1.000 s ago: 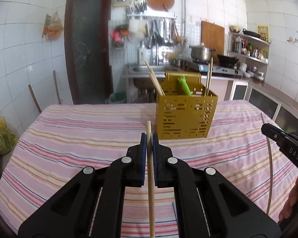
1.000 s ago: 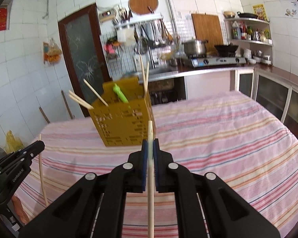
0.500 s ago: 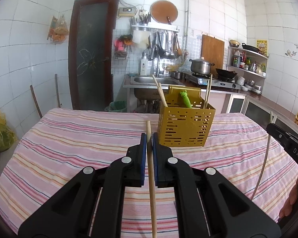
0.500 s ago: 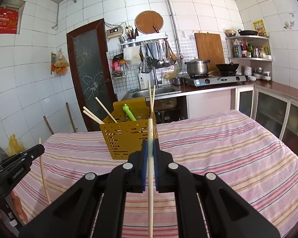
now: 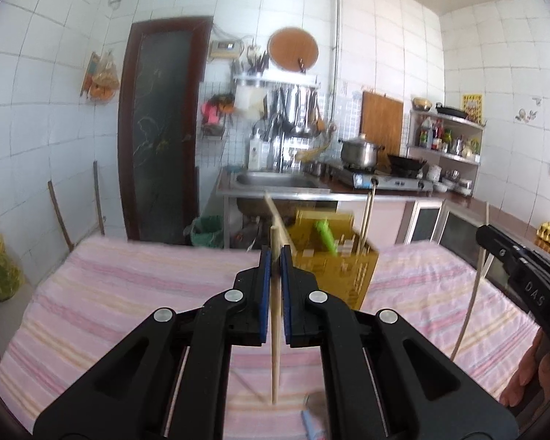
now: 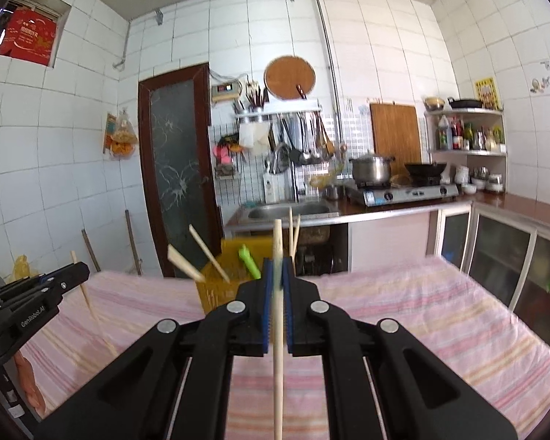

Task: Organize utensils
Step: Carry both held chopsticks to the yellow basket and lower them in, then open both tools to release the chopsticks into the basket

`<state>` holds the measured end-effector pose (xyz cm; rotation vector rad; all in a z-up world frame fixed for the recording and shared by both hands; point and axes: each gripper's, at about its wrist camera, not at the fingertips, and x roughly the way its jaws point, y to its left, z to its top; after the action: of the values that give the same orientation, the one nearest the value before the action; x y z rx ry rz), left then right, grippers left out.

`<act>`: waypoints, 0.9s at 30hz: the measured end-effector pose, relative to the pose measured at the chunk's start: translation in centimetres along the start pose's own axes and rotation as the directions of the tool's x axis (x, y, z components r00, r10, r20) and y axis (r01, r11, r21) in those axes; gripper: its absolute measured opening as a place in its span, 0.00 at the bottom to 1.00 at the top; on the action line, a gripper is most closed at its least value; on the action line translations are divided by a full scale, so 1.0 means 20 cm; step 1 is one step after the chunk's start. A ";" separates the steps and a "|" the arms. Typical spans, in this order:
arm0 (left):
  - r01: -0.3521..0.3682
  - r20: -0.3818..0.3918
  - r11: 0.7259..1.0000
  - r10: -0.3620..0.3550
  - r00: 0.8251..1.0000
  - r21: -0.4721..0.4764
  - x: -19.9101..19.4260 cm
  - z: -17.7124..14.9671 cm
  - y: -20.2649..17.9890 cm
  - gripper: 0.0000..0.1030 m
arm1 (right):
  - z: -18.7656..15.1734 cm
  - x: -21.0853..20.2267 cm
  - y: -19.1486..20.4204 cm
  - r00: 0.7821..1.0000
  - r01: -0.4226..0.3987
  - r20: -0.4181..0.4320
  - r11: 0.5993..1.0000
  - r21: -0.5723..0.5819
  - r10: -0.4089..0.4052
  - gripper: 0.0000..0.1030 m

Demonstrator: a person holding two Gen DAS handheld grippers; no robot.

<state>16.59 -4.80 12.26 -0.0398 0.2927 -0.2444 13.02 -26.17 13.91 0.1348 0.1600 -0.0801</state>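
Note:
A yellow perforated utensil basket (image 5: 343, 271) stands on the striped tablecloth, holding several chopsticks and a green-handled utensil (image 5: 324, 236). It also shows in the right wrist view (image 6: 223, 286). My left gripper (image 5: 275, 256) is shut on an upright wooden chopstick (image 5: 275, 315), raised above the table just short of the basket. My right gripper (image 6: 277, 269) is shut on another upright chopstick (image 6: 278, 330), raised in front of the basket. Each gripper shows at the edge of the other's view, the right one in the left wrist view (image 5: 524, 278) and the left one in the right wrist view (image 6: 36, 300).
The table with its pink striped cloth (image 5: 128, 293) extends to both sides. Behind it are a sink counter (image 6: 293, 212), a gas stove with a pot (image 6: 372, 168), hanging utensils, a dark door (image 5: 161, 128) and low cabinets at the right (image 6: 502, 249).
Both grippers have risen and tilted up with their chopsticks. The basket now sits lower in both views and partly behind the fingers. The views are motion-blurred.

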 end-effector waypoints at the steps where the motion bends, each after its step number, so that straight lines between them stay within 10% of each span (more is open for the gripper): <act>1: 0.005 0.011 1.000 -0.005 1.000 -0.002 0.01 0.04 -0.01 0.04 | 0.04 0.01 0.00 1.000 0.000 0.012 1.000 0.000 0.000 0.06; 15: 0.041 0.195 0.999 -0.040 0.980 -0.002 0.25 0.72 -0.15 0.04 | 0.62 0.40 -0.01 0.991 0.003 0.137 1.000 0.023 -0.007 0.06; 27: 0.035 0.160 0.999 -0.032 0.987 -0.015 0.76 0.62 -0.17 0.04 | 0.50 0.79 -0.02 0.983 -0.012 0.181 0.999 0.050 0.003 0.06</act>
<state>33.55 -11.75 19.99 -0.0819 0.1343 -0.2705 29.98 -29.14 21.06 0.1779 -0.0244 -0.0885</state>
